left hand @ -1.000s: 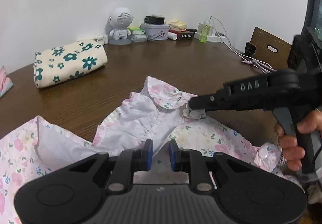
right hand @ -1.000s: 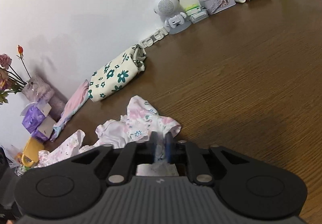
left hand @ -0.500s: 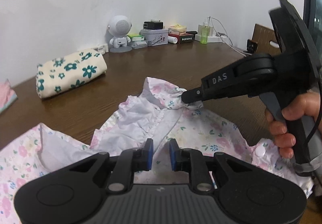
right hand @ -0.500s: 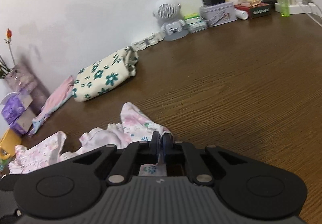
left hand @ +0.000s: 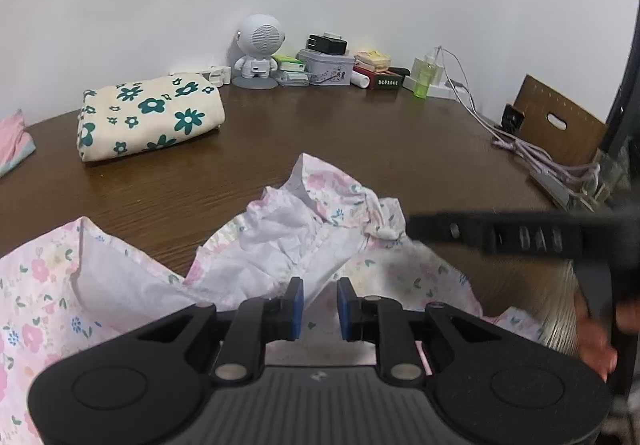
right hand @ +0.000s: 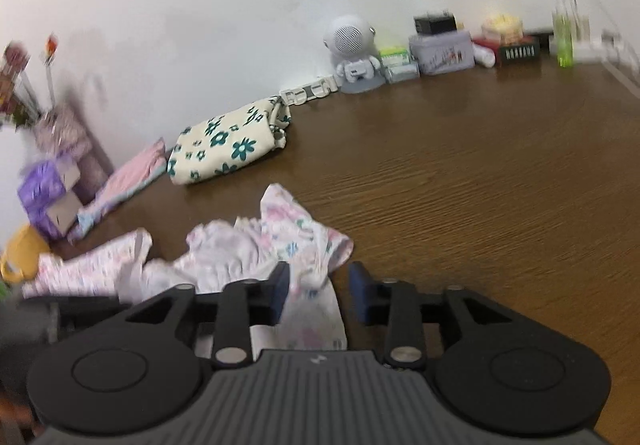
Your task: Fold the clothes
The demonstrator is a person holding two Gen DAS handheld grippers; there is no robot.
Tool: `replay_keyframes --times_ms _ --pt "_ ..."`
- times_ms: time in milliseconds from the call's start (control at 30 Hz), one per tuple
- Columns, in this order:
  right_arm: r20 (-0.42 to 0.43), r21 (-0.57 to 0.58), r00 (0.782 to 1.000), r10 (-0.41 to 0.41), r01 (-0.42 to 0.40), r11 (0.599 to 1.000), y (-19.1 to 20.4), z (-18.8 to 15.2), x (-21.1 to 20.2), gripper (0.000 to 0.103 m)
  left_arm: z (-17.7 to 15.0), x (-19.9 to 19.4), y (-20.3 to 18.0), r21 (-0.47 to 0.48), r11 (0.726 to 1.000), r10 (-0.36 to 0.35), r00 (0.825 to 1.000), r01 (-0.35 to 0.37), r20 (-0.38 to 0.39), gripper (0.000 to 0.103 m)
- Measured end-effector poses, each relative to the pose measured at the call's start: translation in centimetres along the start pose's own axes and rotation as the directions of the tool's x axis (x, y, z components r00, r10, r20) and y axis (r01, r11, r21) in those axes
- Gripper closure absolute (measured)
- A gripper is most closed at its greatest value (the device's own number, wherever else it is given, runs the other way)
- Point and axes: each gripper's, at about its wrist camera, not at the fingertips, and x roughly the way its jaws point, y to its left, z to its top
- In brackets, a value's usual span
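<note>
At the near edge of the tabletop (left hand: 360, 149): one floral garment (left hand: 280, 241), pink-on-white, crumpled, collar ruffle toward the centre. Thin cotton by the look of it (light, limp, likely to slide and bunch); best taken at a seam or the collar edge. Left gripper (left hand: 319, 303): jaws narrowly parted, cloth lying between, pads seemingly not pressing. Right gripper (right hand: 319, 289): jaws have just been opening, released, fabric loose between them. Writing: "DAS" on the right gripper's arm, blurred; other labels unreadable.
</note>
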Motion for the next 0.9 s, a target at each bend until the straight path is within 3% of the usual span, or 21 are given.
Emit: replay_keyframes --times_ms 200,267,300,467,533,600,633,700,767,900 --pt "-0.032 0.016 0.999 0.006 -0.006 1.0 -0.8 0.6 1.5 0.068 1.4 1.4 -0.9 -0.004 0.999 0.047 0.999 -0.047 0.017 0.086" --pt "-0.045 0.013 0.999 0.004 -0.003 1.0 -1.0 0.4 2.0 0.079 1.6 1.9 -1.1 0.006 0.997 0.071 0.997 -0.071 0.005 0.086" --pt "-0.049 0.019 0.999 0.009 -0.008 1.0 -1.1 0.2 2.1 0.089 1.5 2.2 -1.1 0.009 0.997 0.082 0.997 -0.082 -0.008 0.086" --pt "-0.039 0.015 0.999 -0.001 0.001 1.0 -1.3 -0.2 1.7 0.093 1.2 2.5 -1.4 0.035 0.993 0.113 0.994 -0.113 0.001 0.087" --pt "-0.026 0.015 1.0 0.003 -0.003 1.0 -1.4 -0.3 1.1 0.09 1.2 2.3 -1.3 0.018 0.994 0.104 0.995 -0.104 0.004 0.087" --pt "0.012 0.027 0.999 0.037 -0.037 0.999 -1.5 -0.2 -0.6 0.087 1.1 1.6 -1.2 0.007 0.996 0.087 0.996 -0.087 0.015 0.079" --pt "0.044 0.031 0.997 0.056 -0.058 0.998 -1.7 -0.1 -1.8 0.073 1.0 1.0 -1.3 0.01 0.997 0.08 0.997 -0.08 0.02 0.072" --pt "0.093 0.009 0.994 0.049 -0.05 0.999 -1.8 -0.4 -4.0 0.055 0.9 -0.3 -1.6 0.039 0.997 0.07 0.997 -0.071 0.029 0.068" --pt "0.123 -0.02 0.992 0.029 -0.027 0.999 -2.1 -1.0 -5.9 0.055 0.5 -1.6 -2.0 0.075 0.996 0.039 0.999 -0.041 0.025 0.067" --pt "0.041 -0.032 0.999 0.009 -0.008 0.999 -3.6 -3.2 -7.1 0.056 -0.9 -3.2 -3.4 0.154 0.988 -0.008 1.0 0.013 -0.028 0.067"
